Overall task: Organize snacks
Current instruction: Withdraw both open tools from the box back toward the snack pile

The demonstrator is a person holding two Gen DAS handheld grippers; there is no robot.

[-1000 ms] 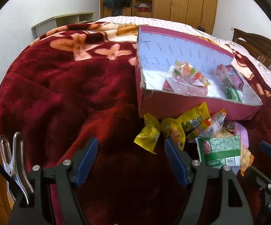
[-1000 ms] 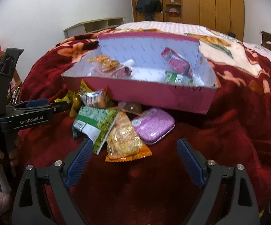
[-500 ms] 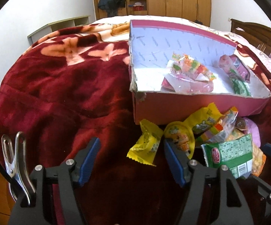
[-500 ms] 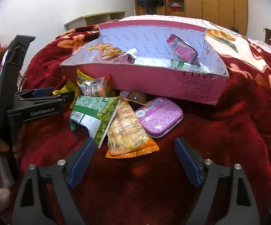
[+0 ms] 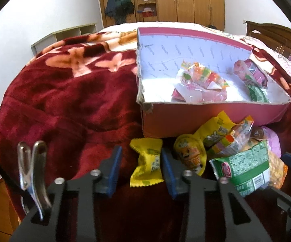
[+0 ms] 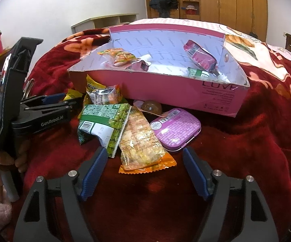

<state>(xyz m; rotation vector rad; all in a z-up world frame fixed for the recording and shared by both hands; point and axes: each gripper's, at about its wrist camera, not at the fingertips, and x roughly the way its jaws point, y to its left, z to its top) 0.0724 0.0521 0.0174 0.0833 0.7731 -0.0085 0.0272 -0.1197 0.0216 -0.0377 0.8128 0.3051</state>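
Observation:
A pink cardboard box [image 5: 205, 119] [image 6: 165, 92] sits on a red blanket and holds several snack packets. Loose snacks lie in front of it. My left gripper [image 5: 141, 161] is open, its blue fingers on either side of a yellow candy packet [image 5: 147, 163], apart from it. Beside it lie a round yellow snack [image 5: 189, 155] and a green pea packet [image 5: 244, 169] [image 6: 105, 125]. My right gripper [image 6: 145, 167] is open, its fingers straddling the near end of an orange cracker packet [image 6: 141, 145]. A purple tin [image 6: 175, 129] lies to the right of it.
The left gripper's body [image 6: 34, 117] shows at the left of the right wrist view, close to the snack pile. A brown round sweet [image 6: 151, 105] lies against the box. A wooden wardrobe [image 5: 185, 0] and a low shelf [image 5: 64, 38] stand beyond the bed.
Both grippers have moved forward and lower toward the snack pile. The left fingers now flank the yellow candy packet; the right fingers now flank the orange packet's end.

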